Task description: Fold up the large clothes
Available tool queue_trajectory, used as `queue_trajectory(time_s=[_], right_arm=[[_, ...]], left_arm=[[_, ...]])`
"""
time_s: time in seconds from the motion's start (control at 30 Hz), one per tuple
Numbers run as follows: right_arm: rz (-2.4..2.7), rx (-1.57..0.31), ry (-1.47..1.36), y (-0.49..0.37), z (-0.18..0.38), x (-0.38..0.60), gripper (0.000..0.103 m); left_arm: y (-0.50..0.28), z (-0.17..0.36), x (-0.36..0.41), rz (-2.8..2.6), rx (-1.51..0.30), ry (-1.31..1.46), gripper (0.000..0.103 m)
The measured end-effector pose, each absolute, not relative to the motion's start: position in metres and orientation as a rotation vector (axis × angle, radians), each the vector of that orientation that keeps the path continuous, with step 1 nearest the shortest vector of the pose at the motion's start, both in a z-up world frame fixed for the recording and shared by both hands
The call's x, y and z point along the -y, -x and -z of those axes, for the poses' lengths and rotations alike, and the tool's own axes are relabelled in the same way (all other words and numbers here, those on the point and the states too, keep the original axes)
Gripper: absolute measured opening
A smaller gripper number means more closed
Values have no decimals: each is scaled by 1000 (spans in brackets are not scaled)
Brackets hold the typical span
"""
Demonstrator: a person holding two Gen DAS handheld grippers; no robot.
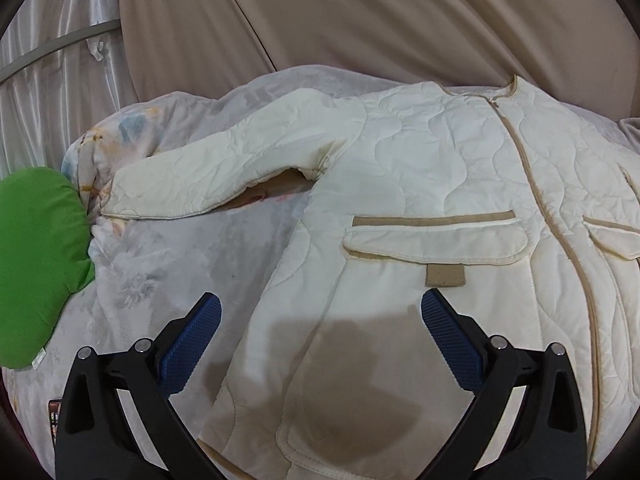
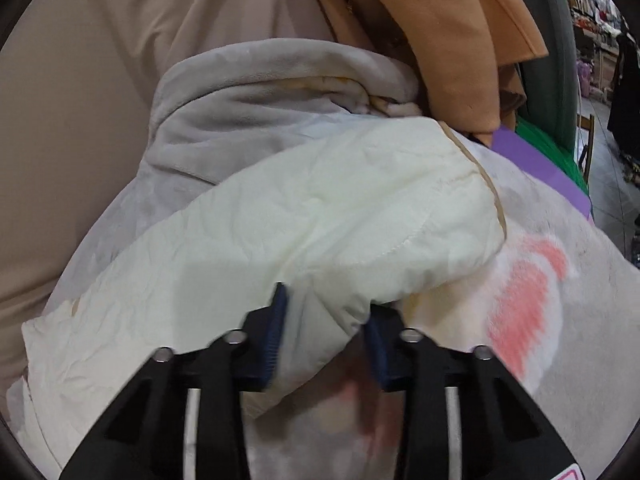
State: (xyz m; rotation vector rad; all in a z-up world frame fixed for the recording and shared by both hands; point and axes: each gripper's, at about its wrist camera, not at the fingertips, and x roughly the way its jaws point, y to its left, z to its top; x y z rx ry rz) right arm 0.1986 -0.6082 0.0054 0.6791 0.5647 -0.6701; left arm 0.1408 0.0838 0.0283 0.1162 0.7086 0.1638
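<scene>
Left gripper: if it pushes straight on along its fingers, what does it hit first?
Probably the cream quilted jacket: the open left gripper points down at its lower front panel, just below the flap pocket. Depth is unclear, but nothing else shows between.

**Jacket Spread on Blanket, One Sleeve Between the Right Claw's Pads**

The jacket (image 1: 420,184) lies flat on the blanket (image 1: 168,272), front up, collar at the far end. One sleeve (image 1: 208,176) stretches left toward a cushion (image 1: 36,264) at the blanket's left edge. The left claw (image 1: 320,320) hangs over the near hem. In the right wrist view, the other sleeve (image 2: 320,216) sits between the right claw (image 2: 326,332) pads, with a hanging cloth (image 2: 452,40) behind.
</scene>
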Motion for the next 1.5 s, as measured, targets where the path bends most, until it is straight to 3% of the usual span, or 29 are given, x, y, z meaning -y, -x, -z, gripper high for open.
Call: queue_trajectory(time_s=[0.1, 0.27, 0.47, 0.53, 0.6, 0.67, 0.73, 0.8, 0.87, 1.2, 1.23, 1.27, 1.3, 1.33, 1.37, 1.4, 1.43, 1.5], right_arm=[[619, -482, -597, -218, -49, 575, 9], [300, -358, -366, -266, -137, 439, 8], [-145, -416, -112, -321, -156, 230, 9], [-262, -502, -19, -338, -130, 159, 14], [-314, -591, 79, -351, -95, 107, 39], [-323, -641, 171, -351, -65, 76, 40], [-336, -641, 217, -339, -57, 72, 41], [-347, -611, 196, -321, -63, 88, 56], [-309, -577, 158, -307, -72, 110, 64], [62, -623, -77, -283, -58, 263, 65], [86, -634, -117, -283, -54, 276, 65], [99, -647, -162, -283, -49, 289, 58], [103, -661, -196, -284, -46, 298, 39], [103, -685, -226, -287, -41, 306, 29], [102, -707, -252, -290, -38, 313, 14], [94, -712, -277, -292, -38, 316, 4], [83, -697, -287, -292, -42, 318, 4], [46, -626, -274, -287, -59, 310, 4]], left_arm=[[-145, -23, -85, -166, -721, -115, 98], [-146, -18, -82, -165, -731, -120, 98], [-144, -20, -80, -164, -727, -121, 98], [-145, -22, -83, -155, -725, -106, 98], [-146, -27, -88, -132, -732, -72, 98], [-150, -34, -95, -88, -744, -16, 98], [-156, -43, -105, -27, -756, 67, 98], [-166, -53, -114, 44, -762, 161, 98], [-180, -58, -117, 101, -771, 218, 98], [-328, -41, -69, 286, -951, 348, 96], [-337, -37, -65, 299, -960, 354, 92], [-346, -32, -60, 302, -974, 354, 74], [-353, -27, -56, 312, -988, 353, 62], [-357, -25, -53, 319, -997, 350, 46], [-360, -24, -51, 310, -996, 350, 34], [-361, -27, -51, 301, -980, 354, 28], [-362, -31, -51, 293, -961, 350, 18], [-359, -48, -56, 283, -883, 345, 15]])
